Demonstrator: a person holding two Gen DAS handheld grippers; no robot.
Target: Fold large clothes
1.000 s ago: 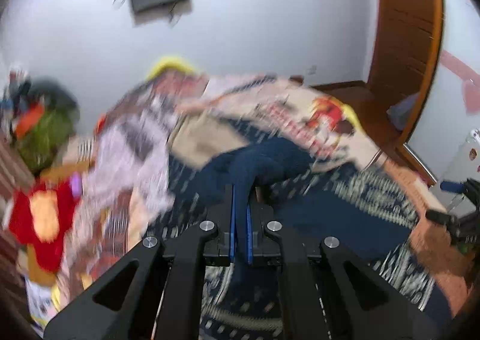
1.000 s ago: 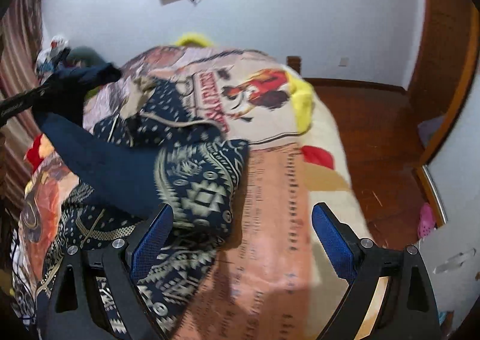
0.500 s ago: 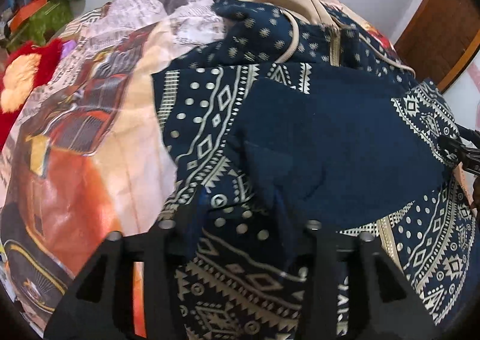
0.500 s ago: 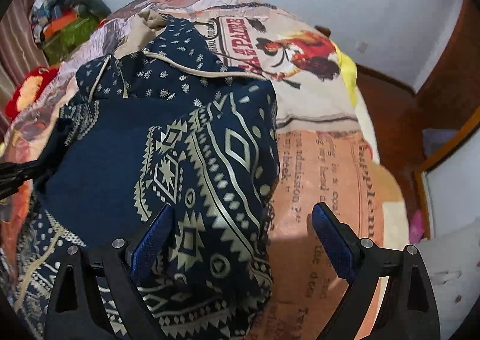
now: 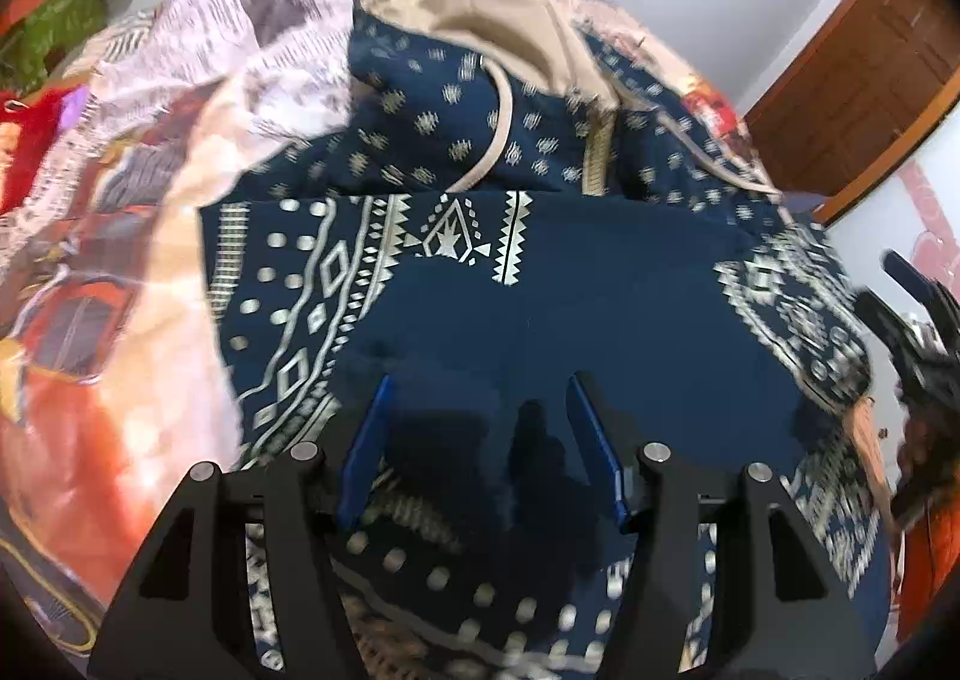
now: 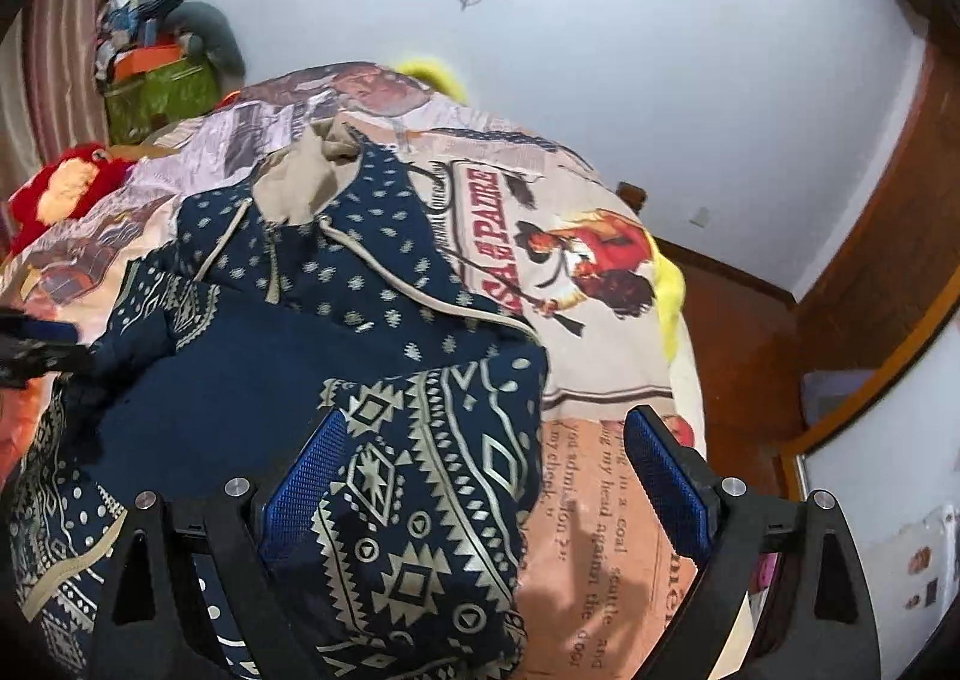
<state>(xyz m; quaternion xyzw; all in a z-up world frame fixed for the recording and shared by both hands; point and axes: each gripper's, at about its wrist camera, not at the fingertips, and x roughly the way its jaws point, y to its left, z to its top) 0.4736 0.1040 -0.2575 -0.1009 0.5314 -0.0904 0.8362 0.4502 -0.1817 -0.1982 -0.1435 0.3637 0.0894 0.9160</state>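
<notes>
One navy patterned hoodie (image 5: 588, 290) on the bed (image 6: 600, 500), sleeve just laid across its body; left gripper (image 5: 480, 440) jaws just opened, empty; right gripper (image 6: 480, 488) wide, empty; fold advanced.

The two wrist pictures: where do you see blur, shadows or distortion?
Left wrist view: motion blur smears the bedspread; the gripper's shadow lies dark on the navy hoodie. Right wrist view: sharper; the fisheye bends the wooden door frame.
</notes>
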